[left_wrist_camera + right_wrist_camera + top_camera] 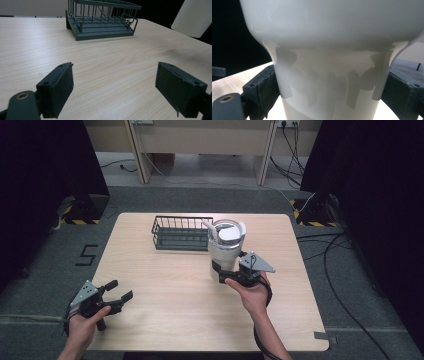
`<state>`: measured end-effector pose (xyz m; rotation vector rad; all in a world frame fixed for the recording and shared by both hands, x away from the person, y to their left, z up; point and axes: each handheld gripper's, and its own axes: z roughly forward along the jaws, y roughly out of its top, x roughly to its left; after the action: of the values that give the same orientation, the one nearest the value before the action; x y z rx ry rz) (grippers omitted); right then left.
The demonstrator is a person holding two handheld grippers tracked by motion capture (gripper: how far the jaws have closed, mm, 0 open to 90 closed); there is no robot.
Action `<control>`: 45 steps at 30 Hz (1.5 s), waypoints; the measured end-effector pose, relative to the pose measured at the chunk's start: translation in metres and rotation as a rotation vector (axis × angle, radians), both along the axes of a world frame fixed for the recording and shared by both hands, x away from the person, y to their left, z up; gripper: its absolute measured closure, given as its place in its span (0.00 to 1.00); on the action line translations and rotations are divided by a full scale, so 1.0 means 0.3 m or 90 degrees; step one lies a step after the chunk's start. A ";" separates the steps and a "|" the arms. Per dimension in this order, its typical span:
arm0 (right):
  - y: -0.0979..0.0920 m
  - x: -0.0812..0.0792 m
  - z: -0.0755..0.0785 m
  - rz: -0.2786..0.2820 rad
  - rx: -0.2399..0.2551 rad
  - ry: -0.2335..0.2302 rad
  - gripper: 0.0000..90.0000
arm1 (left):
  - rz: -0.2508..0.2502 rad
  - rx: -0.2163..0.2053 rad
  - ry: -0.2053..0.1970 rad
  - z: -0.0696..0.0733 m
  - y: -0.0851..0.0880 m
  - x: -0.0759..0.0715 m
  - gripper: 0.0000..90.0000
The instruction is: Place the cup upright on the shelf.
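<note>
A white lidded tumbler (226,247) stands upright right of the table's middle, its narrow lower body clamped between the black jaws of my right gripper (222,270). In the right gripper view the pads (265,87) press on both sides of the tumbler (329,50). From the left gripper view the tumbler (191,17) seems to hang a little above the wood, with a faint shadow beneath it. My left gripper (120,290) rests near the front left corner, open with nothing between its fingers (60,87).
A dark wire basket (181,233) sits at the back middle of the wooden table (165,290), just left of and behind the tumbler; the same basket (101,17) appears ahead of the left jaws. Cables lie on the floor to the right.
</note>
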<state>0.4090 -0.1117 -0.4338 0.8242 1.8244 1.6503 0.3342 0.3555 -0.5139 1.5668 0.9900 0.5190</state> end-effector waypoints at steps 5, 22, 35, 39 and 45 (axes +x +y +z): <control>0.005 0.024 0.023 -0.001 0.005 -0.002 0.12 | 0.001 -0.003 0.001 0.000 0.003 0.000 0.16; 0.037 0.121 0.084 -0.010 0.008 -0.015 0.12 | 0.006 0.002 0.003 -0.004 0.009 0.004 0.16; 0.083 0.190 0.134 -0.007 0.008 -0.027 0.12 | 0.005 0.014 0.005 -0.007 -0.001 0.005 0.16; 0.099 0.204 0.145 -0.006 0.009 -0.029 0.12 | 0.011 0.018 0.007 -0.007 -0.001 0.005 0.16; 0.123 0.236 0.155 -0.005 0.012 -0.025 0.12 | 0.020 0.027 0.011 -0.009 0.002 0.007 0.16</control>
<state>0.4799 -0.0749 -0.3873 0.8002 1.7784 1.6697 0.3362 0.3560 -0.5166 1.5979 1.0234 0.5517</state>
